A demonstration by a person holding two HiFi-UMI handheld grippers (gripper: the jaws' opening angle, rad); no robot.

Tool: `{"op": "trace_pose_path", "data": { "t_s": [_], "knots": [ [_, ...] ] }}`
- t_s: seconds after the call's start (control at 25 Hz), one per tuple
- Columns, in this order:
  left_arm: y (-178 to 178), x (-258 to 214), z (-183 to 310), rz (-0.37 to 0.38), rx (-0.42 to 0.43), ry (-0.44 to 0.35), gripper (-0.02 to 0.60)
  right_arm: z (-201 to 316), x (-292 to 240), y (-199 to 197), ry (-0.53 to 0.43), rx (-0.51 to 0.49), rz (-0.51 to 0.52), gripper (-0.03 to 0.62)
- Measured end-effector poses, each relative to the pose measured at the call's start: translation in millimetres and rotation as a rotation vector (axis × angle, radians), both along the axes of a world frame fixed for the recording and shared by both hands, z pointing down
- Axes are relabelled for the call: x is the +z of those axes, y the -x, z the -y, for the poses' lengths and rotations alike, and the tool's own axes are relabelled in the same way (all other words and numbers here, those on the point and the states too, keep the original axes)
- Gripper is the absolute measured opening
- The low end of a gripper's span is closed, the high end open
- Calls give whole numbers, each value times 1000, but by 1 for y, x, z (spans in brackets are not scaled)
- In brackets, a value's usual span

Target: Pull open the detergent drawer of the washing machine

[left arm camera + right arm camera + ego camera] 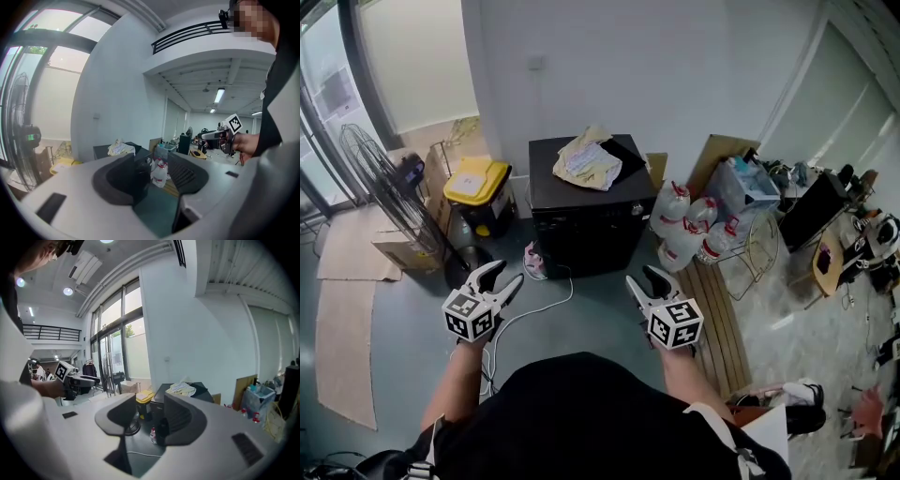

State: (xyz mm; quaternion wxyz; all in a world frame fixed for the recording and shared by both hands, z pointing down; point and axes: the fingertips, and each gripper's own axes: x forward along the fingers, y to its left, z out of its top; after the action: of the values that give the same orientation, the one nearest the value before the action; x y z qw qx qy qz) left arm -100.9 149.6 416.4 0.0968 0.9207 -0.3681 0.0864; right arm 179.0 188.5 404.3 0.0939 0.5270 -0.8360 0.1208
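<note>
The washing machine [581,211] is a black box against the white wall, with a yellow cloth [589,159] lying on its top. Its front is dark and I cannot make out the detergent drawer. Both grippers hang well short of it, over the floor. My left gripper [502,281] is open and empty, and so is my right gripper [642,281]. In the left gripper view the open left gripper [151,173] frames the machine [101,151] far off. In the right gripper view the right gripper [149,416] is open, with the machine [201,389] beyond it.
A standing fan [389,197] and a yellow-lidded bin [476,183] stand left of the machine. Several water jugs [689,230], a wire basket [750,248] and a wooden pallet [717,319] lie to its right. A white cable [534,309] trails across the floor.
</note>
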Motion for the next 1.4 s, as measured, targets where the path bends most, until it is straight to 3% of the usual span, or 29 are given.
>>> {"op": "trace_pose_path", "data": {
  "t_s": [0.6,1.4],
  "knots": [
    [11,2,-1,-33,-39,7,247,1,8,3,11,10,3,199],
    [43,20,89,-29,21,43,250,78,19,37,40,55,-11,198]
  ]
}}
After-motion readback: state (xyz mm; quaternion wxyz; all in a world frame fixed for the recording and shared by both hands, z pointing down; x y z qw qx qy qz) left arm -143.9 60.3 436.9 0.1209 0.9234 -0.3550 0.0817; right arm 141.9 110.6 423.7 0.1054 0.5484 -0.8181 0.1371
